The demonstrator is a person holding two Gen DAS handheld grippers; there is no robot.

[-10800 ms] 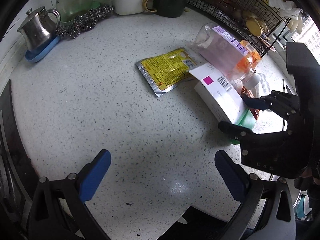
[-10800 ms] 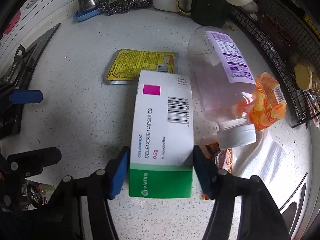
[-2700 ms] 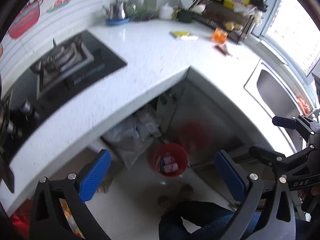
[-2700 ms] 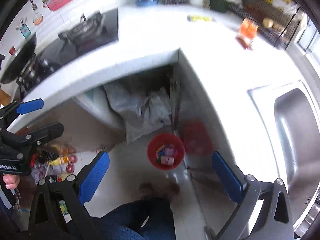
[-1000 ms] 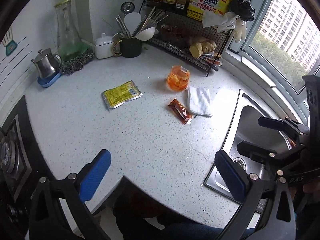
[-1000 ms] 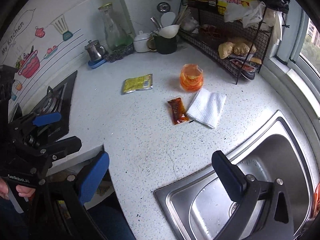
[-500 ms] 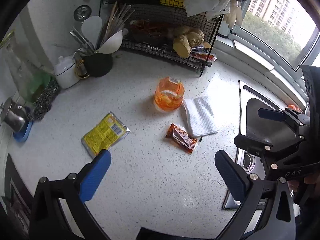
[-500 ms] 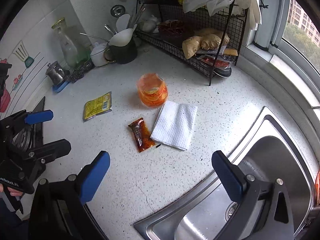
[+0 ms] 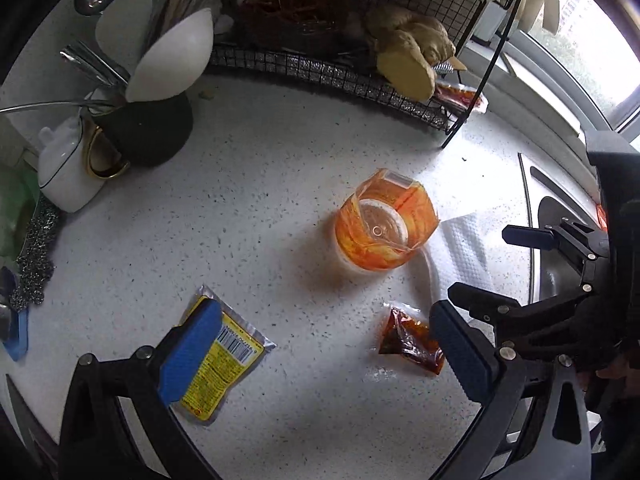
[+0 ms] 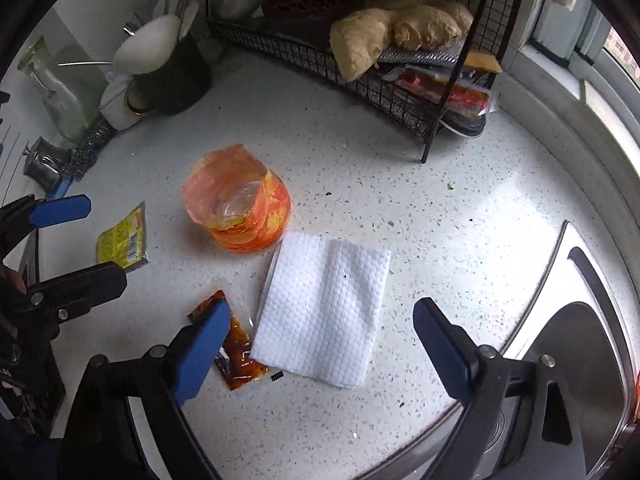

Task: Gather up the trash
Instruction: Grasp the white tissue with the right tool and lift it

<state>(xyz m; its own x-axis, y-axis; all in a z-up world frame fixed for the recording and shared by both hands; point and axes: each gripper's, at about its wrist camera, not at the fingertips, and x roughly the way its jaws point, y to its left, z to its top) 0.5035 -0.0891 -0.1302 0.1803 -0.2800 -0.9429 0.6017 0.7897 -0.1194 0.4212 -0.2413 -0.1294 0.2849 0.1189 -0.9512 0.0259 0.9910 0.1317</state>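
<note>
On the speckled white counter lie a crumpled orange plastic wrapper (image 9: 384,228) (image 10: 238,212), a folded white paper towel (image 10: 324,312) (image 9: 464,248), a small red sauce packet (image 9: 410,340) (image 10: 238,354) and a yellow foil packet (image 9: 218,364) (image 10: 122,240). My left gripper (image 9: 320,354) hangs open over the counter, one finger above the yellow packet, the other beside the sauce packet. My right gripper (image 10: 320,350) hovers over the paper towel; its jaws are closing, wide apart, with the towel below and between them and nothing pressed.
A black wire rack (image 9: 332,68) (image 10: 404,80) with ginger stands at the back. A dark mug of utensils (image 9: 148,128) and a white pot (image 9: 68,176) sit back left. The steel sink (image 10: 560,380) lies to the right, past the counter edge.
Both grippers have dropped closer to the counter and moved in over the trash. The right gripper's fingers stand slightly nearer each other than before.
</note>
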